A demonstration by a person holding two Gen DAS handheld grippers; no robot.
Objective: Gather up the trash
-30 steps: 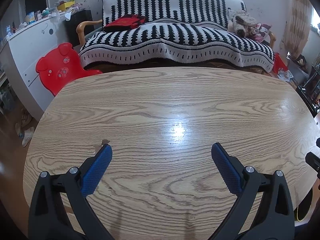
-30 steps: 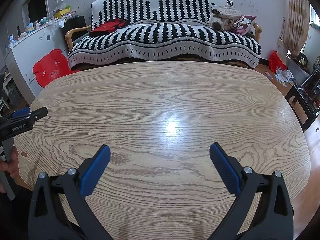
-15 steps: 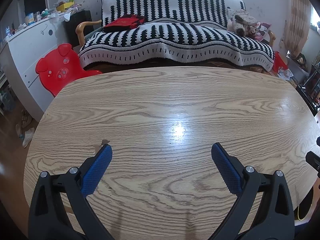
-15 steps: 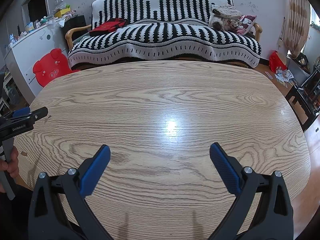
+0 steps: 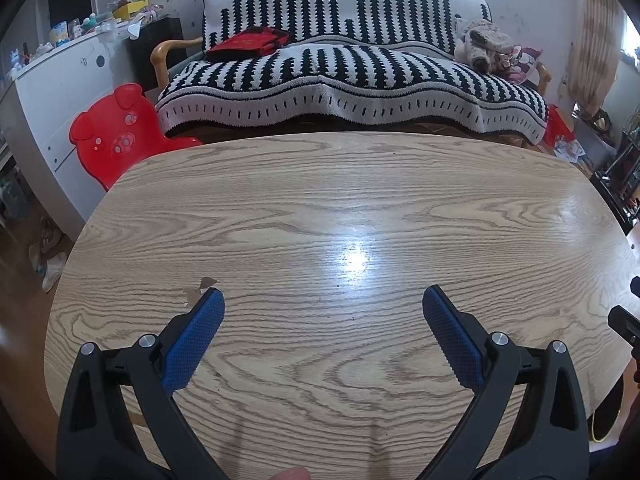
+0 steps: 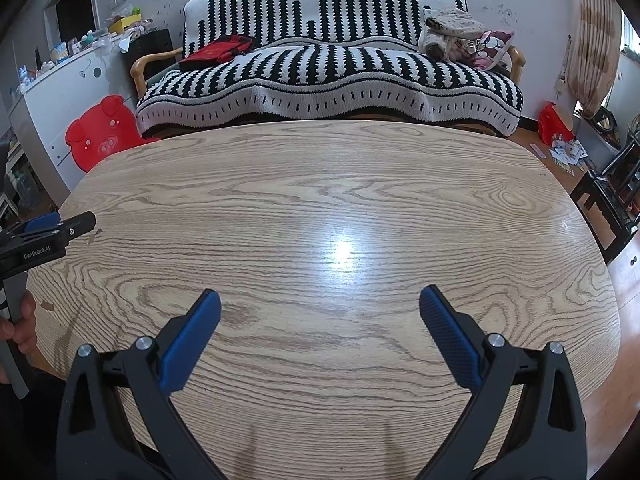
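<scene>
- Almost nothing has moved since a second ago: my left gripper [image 5: 323, 300] and my right gripper [image 6: 320, 300] hang over the near half of the worktop [image 5: 360, 208] just as they did, and both views line up with the earlier ones apart from the faintest drift.
- Both pairs of jaws are spread wide and grasp nothing; bare wood grain shows between the blue pads [image 5: 194, 340] of each.
- The only candidates for trash I can see on the worktop are a few small brownish scraps [image 5: 202, 286] lying just beyond the tip of my left gripper's left jaw. In the right wrist view the same scraps [image 6: 95, 234] sit at the far left, just beside the tip of my left gripper [image 6: 48, 226].
- They are tiny and flat; I cannot tell whether they are paper bits, peel or chips in the veneer.
- Further off, papers [image 6: 566, 154] lie scattered on the floor to the far right, near a red bag [image 6: 554, 122]. These may also count as trash, though they are well apart from me.
- I see no bin or bag for collecting in either view.
- My judgement: the lack of motion means collecting has not begun. The likely first move is shifting my left jaws a little left and forward to straddle the scraps.
- Risk: such thin pieces may slide on the glossy surface rather than lift.
</scene>
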